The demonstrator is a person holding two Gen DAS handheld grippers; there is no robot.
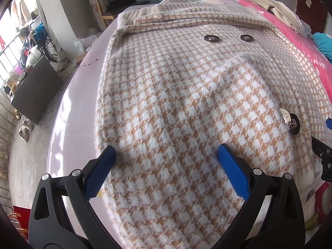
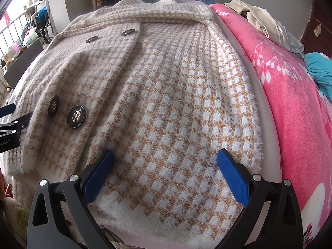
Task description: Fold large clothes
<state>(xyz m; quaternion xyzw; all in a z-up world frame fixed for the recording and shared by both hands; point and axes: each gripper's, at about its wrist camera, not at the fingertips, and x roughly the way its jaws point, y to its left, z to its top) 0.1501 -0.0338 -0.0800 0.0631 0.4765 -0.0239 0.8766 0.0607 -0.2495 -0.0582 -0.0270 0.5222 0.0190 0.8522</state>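
Observation:
A fuzzy tan-and-white houndstooth coat [image 1: 176, 87] lies flat on a pale pink surface, its collar at the far end and its sides folded in. Dark round buttons [image 1: 210, 39] sit near the collar, and another pair [image 2: 76, 117] lies lower on the front flap. My left gripper [image 1: 166, 152] is open over the coat's near left part, blue pads spread wide with only cloth below them. My right gripper [image 2: 165, 155] is open over the coat [image 2: 166, 87] near its hem on the right side. Each gripper's tip shows at the edge of the other's view.
A pink floral blanket [image 2: 290, 95] runs along the right, with beige clothes [image 2: 257, 16] and a teal garment [image 2: 319, 70] on it. The pink surface's left edge [image 1: 72, 103] drops to the floor with a dark cabinet [image 1: 35, 91], shoes and a wooden chair [image 1: 108, 0].

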